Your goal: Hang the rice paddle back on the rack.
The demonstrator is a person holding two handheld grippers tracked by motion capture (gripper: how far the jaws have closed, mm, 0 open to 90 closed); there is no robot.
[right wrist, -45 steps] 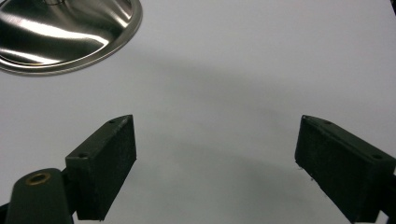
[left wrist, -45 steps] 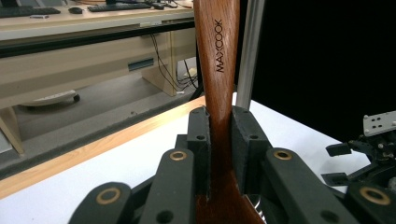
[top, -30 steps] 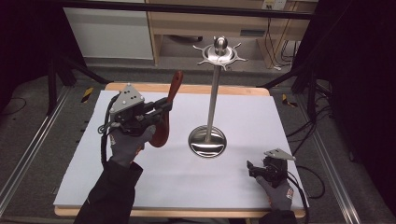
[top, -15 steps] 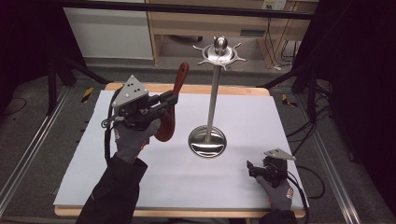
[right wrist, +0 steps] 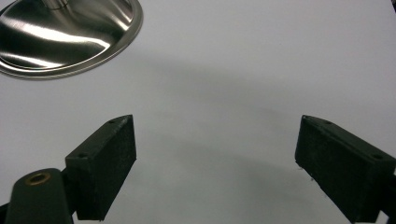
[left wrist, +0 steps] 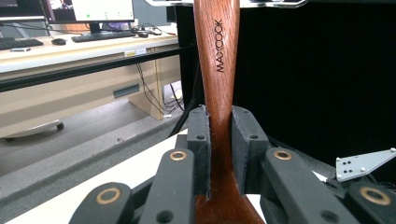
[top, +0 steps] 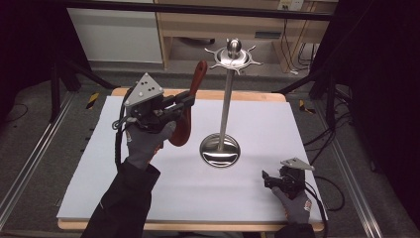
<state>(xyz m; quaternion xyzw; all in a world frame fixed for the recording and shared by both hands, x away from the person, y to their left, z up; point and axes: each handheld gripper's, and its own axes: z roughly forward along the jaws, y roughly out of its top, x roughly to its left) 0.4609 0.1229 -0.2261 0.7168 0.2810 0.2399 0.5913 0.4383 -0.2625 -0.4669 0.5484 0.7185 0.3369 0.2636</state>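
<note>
A reddish-brown wooden spoon (top: 190, 101) marked MAXCOOK (left wrist: 218, 56) is held upright and slightly tilted above the white mat. My left gripper (top: 184, 103) is shut on its neck, just above the bowl; in the left gripper view both pads press the wood. To the right stands a steel utensil stand (top: 224, 104) with a round base (top: 220, 150) and a hooked crown (top: 233, 55) at the top. The spoon's handle tip is left of the crown and apart from it. My right gripper (top: 267, 179) rests low at the mat's front right, open, with nothing between its jaws (right wrist: 215, 158).
A white mat (top: 277, 124) covers a wooden table whose edge shows at the back (top: 257, 95). Beyond it are a cabinet (top: 116, 34) and a wooden shelf unit. Metal rails run along both sides, and cables lie on the floor at the right.
My left gripper has lifted the spoon higher and carried it a little toward the stand's crown. The right gripper has stayed where it was.
</note>
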